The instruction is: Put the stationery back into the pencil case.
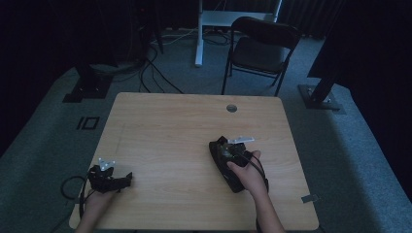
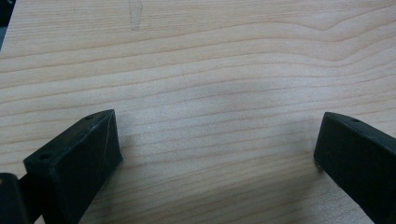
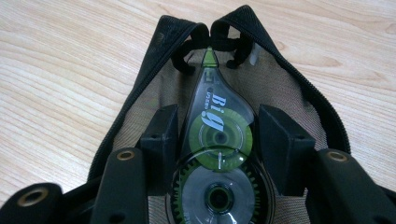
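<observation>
Right gripper view: fingers (image 3: 217,135) clamped on correction tape dispenser (image 3: 217,154) over black mesh pouch (image 3: 154,93); left gripper (image 2: 217,154) fingers wide open above bare tabletop (image 2: 210,70).

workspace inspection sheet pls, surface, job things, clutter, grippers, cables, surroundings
surface: wooden table, bare grain, round port near the far edge
job's things: correction tape dispenser, tip inside the open black mesh pouch
clutter: nothing seen
grippers: right gripper jaws clamp the dispenser; left gripper jaws open over bare wood
cables: one trails from the left gripper off the table edge; more on the floor beyond
surroundings: dark room, black chair, carpet
</observation>
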